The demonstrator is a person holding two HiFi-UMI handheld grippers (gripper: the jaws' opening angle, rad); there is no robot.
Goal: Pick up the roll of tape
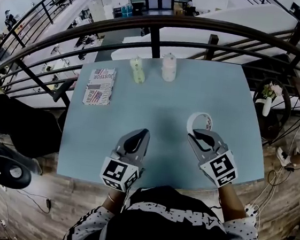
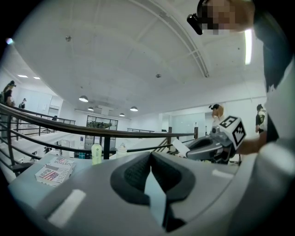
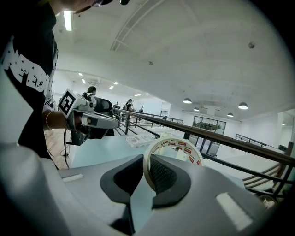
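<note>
The roll of tape [image 1: 200, 121] is a white ring with red print, held upright off the light blue table [image 1: 161, 113]. My right gripper [image 1: 196, 134] is shut on the roll's near wall. In the right gripper view one pad sits inside the tape ring [image 3: 173, 147] and the other outside, at the right gripper [image 3: 148, 168] tips. My left gripper [image 1: 143, 134] hovers over the table's near edge, to the left of the right one. In the left gripper view the left gripper [image 2: 150, 159] has its pads meeting at the tips with nothing between them.
Two small bottles [image 1: 138, 69] [image 1: 169, 67] stand at the table's far edge. A flat box with flag print [image 1: 99, 86] lies at the far left. A dark railing [image 1: 161, 24] runs behind the table. A vase of flowers [image 1: 268, 100] stands off to the right.
</note>
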